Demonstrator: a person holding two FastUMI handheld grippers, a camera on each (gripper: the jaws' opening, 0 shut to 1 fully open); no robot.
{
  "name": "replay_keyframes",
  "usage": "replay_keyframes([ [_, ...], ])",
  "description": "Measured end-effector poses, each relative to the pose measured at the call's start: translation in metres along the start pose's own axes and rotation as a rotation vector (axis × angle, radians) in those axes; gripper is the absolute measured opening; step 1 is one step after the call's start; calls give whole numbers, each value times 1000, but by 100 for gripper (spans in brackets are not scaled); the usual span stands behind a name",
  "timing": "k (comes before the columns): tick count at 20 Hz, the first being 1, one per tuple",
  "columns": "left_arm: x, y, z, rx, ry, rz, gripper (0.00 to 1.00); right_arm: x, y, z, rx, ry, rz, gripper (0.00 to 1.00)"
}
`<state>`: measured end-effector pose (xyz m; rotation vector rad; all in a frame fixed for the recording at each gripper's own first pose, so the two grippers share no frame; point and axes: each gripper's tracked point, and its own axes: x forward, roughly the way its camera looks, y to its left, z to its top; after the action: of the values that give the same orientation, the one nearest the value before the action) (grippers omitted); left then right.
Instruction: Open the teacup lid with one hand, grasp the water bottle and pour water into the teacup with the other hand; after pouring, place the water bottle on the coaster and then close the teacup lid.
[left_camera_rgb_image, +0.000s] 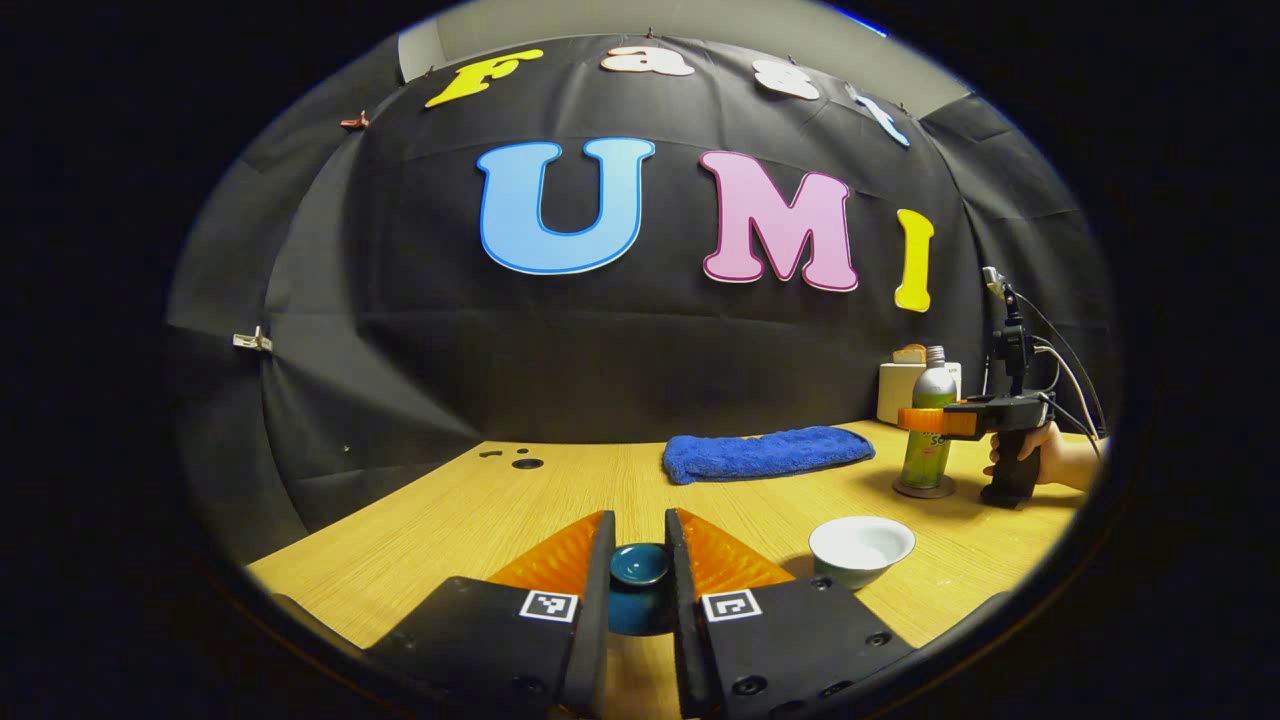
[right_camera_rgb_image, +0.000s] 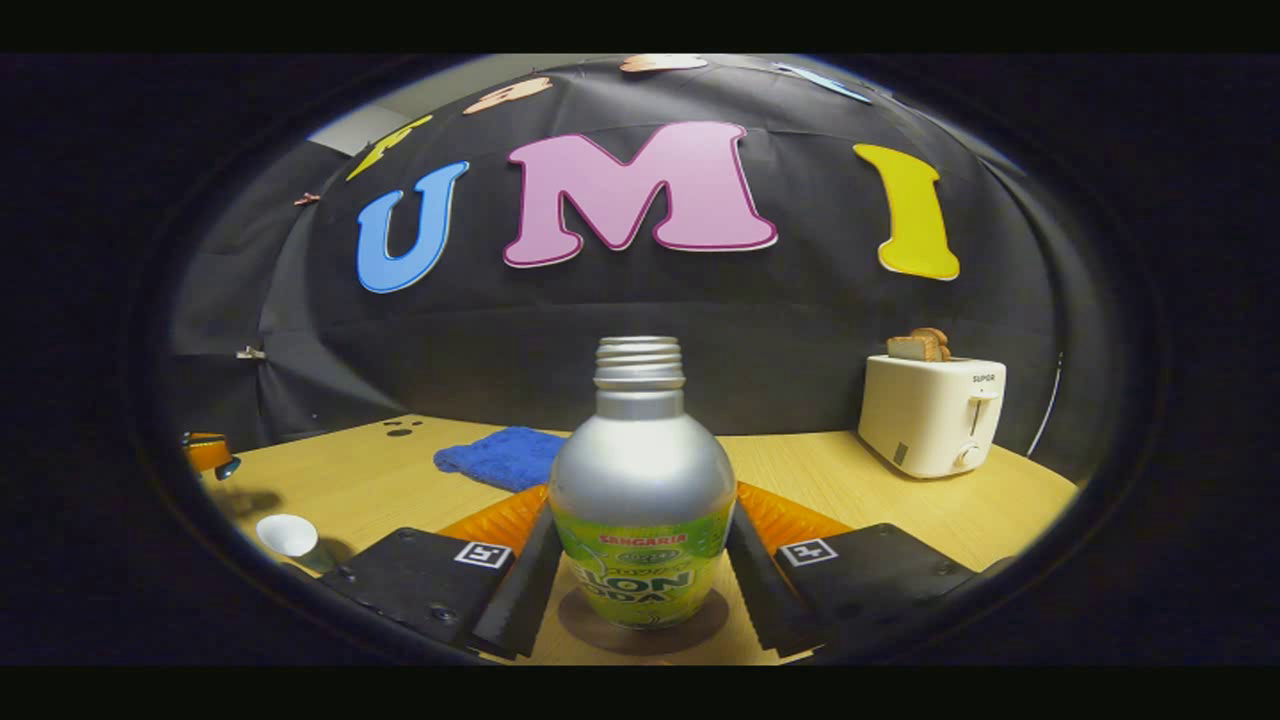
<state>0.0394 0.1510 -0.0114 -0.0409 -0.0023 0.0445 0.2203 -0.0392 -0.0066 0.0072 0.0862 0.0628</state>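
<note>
The left tongs (left_camera_rgb_image: 640, 560) are gripping the dark blue teacup lid (left_camera_rgb_image: 640, 566) between both fingers, holding it off the white teacup (left_camera_rgb_image: 861, 548), which is sitting open on the worktop (left_camera_rgb_image: 480, 520) just to the right. The right tongs (right_camera_rgb_image: 640, 560) are bracketing the water bottle (right_camera_rgb_image: 641, 500) as it stands on its coaster (right_camera_rgb_image: 640, 625) — whether the fingers are pressing on it I cannot tell. It looks like the pouring step is either about to start or just over; the next move depends on which — carrying the bottle to the cup, or letting go and lowering the lid back.

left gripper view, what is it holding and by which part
The left gripper holds the blue teacup lid, its jaws pressing on opposite sides of the rim.
</note>
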Motion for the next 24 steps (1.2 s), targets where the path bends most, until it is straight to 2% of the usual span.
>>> replay_keyframes([
  [3,0,0,0,0,0,0,31,-1,-4,-4,-9,7,-24,83],
  [4,0,0,0,0,0,0,31,-2,-5,-5,-8,9,-31,87],
  [5,0,0,0,0,0,0,31,-2,-6,-8,-5,21,-36,95],
  [7,0,0,0,0,0,0,31,-6,-8,-12,4,44,-55,99],
  [10,0,0,0,-1,2,7,31,-15,-9,-10,7,40,-72,99],
  [20,-1,1,1,-1,3,14,31,-64,7,-2,-8,35,-54,99],
  [24,-1,1,1,-1,3,19,31,-102,12,18,-39,-32,-62,99],
])
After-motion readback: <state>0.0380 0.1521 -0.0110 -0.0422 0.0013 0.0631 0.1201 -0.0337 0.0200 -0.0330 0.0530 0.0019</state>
